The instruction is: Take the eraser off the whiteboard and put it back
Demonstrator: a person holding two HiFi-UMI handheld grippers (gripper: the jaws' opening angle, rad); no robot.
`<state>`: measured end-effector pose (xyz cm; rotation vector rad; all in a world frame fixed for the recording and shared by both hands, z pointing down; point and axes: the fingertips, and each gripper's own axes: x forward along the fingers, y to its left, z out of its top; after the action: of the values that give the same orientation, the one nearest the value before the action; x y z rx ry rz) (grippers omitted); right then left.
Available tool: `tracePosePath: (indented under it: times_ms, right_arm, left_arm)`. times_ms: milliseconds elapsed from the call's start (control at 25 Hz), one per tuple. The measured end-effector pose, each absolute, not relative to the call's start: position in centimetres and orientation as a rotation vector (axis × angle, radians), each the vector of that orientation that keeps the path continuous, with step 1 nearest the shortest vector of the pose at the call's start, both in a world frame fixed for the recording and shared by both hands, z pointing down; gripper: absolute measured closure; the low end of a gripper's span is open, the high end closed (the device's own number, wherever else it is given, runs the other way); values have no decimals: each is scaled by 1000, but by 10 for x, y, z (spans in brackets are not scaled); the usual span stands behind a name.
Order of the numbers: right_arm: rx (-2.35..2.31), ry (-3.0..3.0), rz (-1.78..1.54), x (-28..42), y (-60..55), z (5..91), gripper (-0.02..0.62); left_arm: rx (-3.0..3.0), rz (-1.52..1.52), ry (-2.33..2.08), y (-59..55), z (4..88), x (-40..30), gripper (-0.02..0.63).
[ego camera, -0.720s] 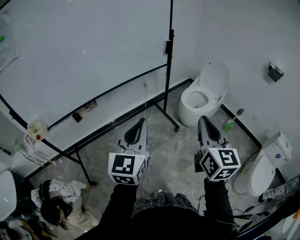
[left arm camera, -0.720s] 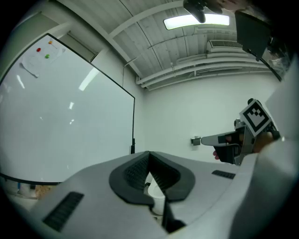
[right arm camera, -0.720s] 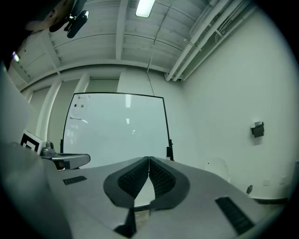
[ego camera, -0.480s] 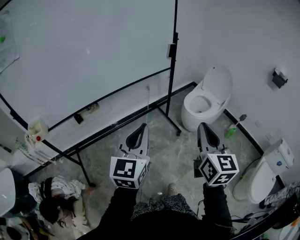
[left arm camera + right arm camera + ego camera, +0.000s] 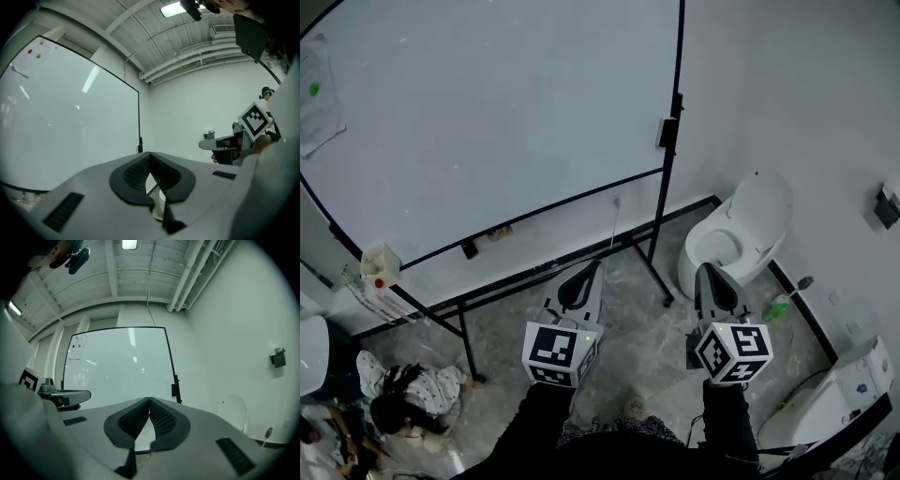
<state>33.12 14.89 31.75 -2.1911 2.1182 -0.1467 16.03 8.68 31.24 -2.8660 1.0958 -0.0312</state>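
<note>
Across the upper half of the head view, from 9 to 1 o'clock, the whiteboard [image 5: 487, 112] stands on its black frame, its writing face bare apart from a sheet of paper at the left edge. At 3 o'clock a toilet [image 5: 741, 244] sits against the wall, and at 8 o'clock a person [image 5: 403, 398] sits on the floor near the board's left foot. We hold the left gripper [image 5: 594, 267] and the right gripper [image 5: 704, 270] level at 6 o'clock, well apart from the board, both with tongs pressed together and nothing between them. We take the small dark block [image 5: 470, 249] on the tray rail, at about 9 o'clock of the left gripper, to be the eraser, though it is too small to be sure. From here the tongs must part before they arrive, or closed tips may nudge the block off the rail toward the seated person. A hard push could also swing the board, and the frame's feet lie in our path.
</note>
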Motion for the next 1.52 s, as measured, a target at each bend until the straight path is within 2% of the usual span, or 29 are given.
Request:
tracePosePath:
  times_ms: [280, 720, 1520]
  right_arm:
    - [-2146, 2165, -113, 380, 105, 314, 586]
    - [-2111, 2177, -170, 422, 56, 323, 586]
    - [-2166, 2156, -117, 444, -124, 313, 586]
  left_arm:
    - [-2814, -47, 1175, 57, 309, 206, 601]
    - [-2809, -83, 1211, 12, 316, 244, 601]
    - [-2847, -28, 1127, -175, 312, 279, 601]
